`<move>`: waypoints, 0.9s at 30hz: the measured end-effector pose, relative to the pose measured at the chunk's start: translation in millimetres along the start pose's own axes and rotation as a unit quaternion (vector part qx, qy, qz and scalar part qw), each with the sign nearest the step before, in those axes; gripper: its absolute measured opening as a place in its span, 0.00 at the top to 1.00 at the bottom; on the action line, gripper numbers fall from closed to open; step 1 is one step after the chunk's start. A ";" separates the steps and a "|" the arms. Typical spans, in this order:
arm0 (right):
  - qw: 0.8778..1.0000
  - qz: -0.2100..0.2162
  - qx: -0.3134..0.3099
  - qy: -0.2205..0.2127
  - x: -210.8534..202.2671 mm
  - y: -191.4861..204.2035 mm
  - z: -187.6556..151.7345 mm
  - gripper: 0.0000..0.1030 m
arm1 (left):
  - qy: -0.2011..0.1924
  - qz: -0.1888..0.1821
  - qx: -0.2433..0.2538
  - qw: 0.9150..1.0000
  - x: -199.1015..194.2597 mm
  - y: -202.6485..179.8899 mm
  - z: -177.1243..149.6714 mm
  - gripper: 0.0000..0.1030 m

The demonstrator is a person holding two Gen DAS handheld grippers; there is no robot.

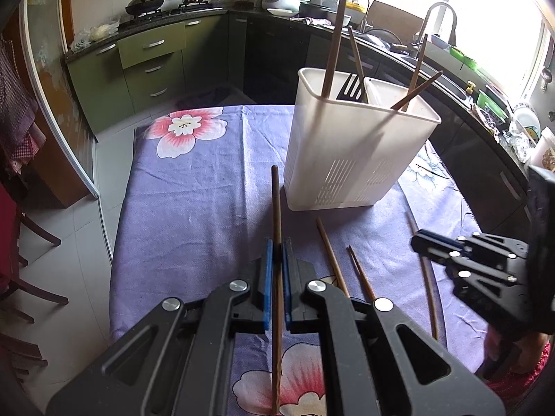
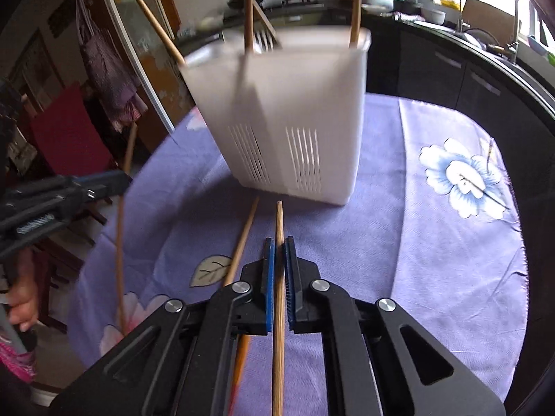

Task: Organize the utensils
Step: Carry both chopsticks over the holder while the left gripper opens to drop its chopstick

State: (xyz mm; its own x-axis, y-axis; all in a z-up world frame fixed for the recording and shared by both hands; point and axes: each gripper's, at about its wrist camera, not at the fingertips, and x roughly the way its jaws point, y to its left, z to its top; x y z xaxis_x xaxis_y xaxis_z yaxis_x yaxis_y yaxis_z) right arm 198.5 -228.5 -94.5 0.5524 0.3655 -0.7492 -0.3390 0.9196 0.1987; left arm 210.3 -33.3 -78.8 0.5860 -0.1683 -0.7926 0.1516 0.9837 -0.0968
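A white plastic utensil holder (image 1: 357, 149) stands upright on the purple flowered tablecloth (image 1: 194, 201), a little right of centre in the left wrist view and at upper centre in the right wrist view, where it is blurred. It is divided into compartments: a dark slotted spatula (image 1: 352, 86) and long wooden sticks rise from the left one, and two more sticks lean in the right one. In the lower centre of the left wrist view, the left gripper (image 1: 277, 253) is clamped on a dark wooden chopstick (image 1: 276, 208) that runs straight up the frame between its blue pads, the tip ending just left of the holder's base. To the right of it, two loose chopsticks (image 1: 333, 260) lie on the cloth below the holder. A thin curved stick (image 1: 428, 284) lies further right, partly behind the right gripper's black body at the right edge. In the right wrist view, the right gripper (image 2: 279, 246) is pinched on a lighter wooden chopstick (image 2: 278, 277) pointing up toward the holder's base. Another chopstick (image 2: 242, 242) lies on the cloth just left of it. At the left edge of that view a hand (image 2: 24, 301) holds the left gripper's handle.
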 end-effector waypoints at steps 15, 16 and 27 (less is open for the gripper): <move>0.993 0.030 -0.002 -0.116 -125.9 3.3 -9.7 0.94 | -0.046 0.002 0.024 0.999 -50.9 -8.3 -0.9 0.95; 0.993 0.031 -0.004 -0.116 -127.7 5.1 -10.0 0.94 | -0.047 0.002 0.026 0.999 -53.0 -9.0 -0.6 0.95; 0.990 0.036 -0.009 -0.134 -128.0 15.6 -18.7 0.94 | -0.054 -0.006 0.035 0.998 -63.1 -15.3 -0.1 0.95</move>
State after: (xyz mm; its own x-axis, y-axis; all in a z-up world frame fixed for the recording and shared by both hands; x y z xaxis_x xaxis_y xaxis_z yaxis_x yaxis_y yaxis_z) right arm 108.3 -263.6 -7.3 0.7078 0.4579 -0.5380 -0.3974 0.8877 0.2327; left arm 170.9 -37.7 -27.4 0.6657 -0.1891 -0.7219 0.2112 0.9755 -0.0607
